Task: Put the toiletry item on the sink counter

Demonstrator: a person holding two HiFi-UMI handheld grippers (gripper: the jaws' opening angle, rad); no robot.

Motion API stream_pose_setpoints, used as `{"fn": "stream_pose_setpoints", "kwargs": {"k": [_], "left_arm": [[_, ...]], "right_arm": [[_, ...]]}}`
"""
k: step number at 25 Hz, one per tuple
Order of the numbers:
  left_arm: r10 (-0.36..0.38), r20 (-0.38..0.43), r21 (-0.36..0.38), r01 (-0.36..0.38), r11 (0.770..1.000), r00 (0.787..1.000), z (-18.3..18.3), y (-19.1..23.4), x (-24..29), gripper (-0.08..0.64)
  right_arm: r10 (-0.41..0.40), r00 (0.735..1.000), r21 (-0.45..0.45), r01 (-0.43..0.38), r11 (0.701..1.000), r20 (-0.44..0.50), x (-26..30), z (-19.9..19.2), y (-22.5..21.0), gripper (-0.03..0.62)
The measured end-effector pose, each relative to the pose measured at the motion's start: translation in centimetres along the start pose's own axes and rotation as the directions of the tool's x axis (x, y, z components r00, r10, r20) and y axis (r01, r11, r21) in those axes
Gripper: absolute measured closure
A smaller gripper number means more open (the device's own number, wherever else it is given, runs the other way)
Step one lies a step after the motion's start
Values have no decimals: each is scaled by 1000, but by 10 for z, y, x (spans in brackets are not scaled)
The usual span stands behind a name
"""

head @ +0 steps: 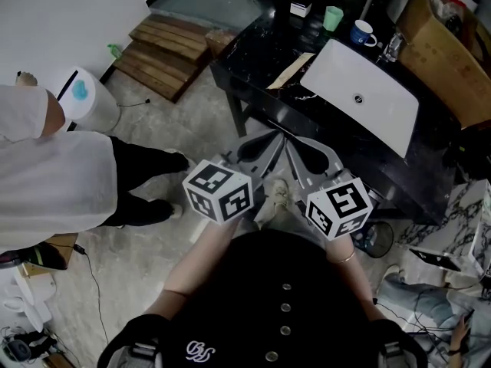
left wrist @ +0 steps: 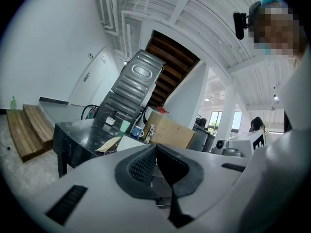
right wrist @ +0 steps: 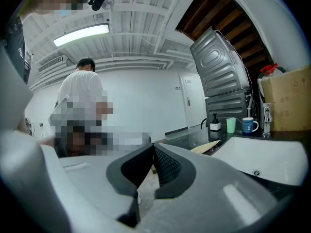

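Note:
Both grippers are held close together in front of the person's body, short of the black sink counter (head: 253, 56). My left gripper (head: 259, 145) is shut and holds nothing; its pads meet at the tip (left wrist: 155, 149). Beside it, my right gripper (head: 309, 155) is also shut and empty (right wrist: 151, 150). A white soap dispenser (head: 301, 8) stands at the counter's far end, with a green cup (head: 332, 17) and a blue mug (head: 364, 32) beside it. The same dispenser (right wrist: 214, 124), cup (right wrist: 231, 125) and mug (right wrist: 250, 125) show in the right gripper view. No toiletry item is in either gripper.
A white basin (head: 345, 75) is set in the counter, with a tan sheet (head: 291, 69) beside it. A cardboard box (head: 445, 48) stands behind it. A person in a white shirt (head: 54, 179) stands at left. Wooden pallets (head: 165, 52) lie on the floor beyond.

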State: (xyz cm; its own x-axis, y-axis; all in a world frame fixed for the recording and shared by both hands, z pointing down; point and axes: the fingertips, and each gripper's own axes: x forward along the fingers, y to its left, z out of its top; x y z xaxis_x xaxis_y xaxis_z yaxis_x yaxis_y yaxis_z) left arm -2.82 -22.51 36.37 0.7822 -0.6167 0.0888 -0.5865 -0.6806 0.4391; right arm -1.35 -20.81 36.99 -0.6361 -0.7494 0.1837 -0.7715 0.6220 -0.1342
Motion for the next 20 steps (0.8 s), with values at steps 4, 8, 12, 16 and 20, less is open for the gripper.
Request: {"fn": "stream_pose_setpoints", "kwargs": {"k": [4, 8, 12, 16, 20], "left_arm": [[-7, -8, 1, 7, 1000, 1000, -1, -1, 0, 548], [-7, -12, -2, 7, 1000, 1000, -1, 0, -2, 548], [-8, -17, 0, 8, 1000, 1000, -1, 1, -2, 548], [-6, -21, 0, 6, 1000, 1000, -3, 2, -2, 548], [-22, -27, 4, 23, 1000, 999, -4, -3, -3, 548]], "right_arm": [[-4, 1000, 3, 4, 1000, -2, 1, -1, -1, 589], [-5, 1000, 6, 5, 1000, -5, 2, -2, 1, 589], [-10, 1000, 7, 10, 1000, -6, 1, -1, 0, 589], [-14, 1000, 9, 14, 1000, -3, 2, -1, -1, 589], [-15, 1000, 13, 15, 1000, -5, 1, -1, 0, 589]]}}
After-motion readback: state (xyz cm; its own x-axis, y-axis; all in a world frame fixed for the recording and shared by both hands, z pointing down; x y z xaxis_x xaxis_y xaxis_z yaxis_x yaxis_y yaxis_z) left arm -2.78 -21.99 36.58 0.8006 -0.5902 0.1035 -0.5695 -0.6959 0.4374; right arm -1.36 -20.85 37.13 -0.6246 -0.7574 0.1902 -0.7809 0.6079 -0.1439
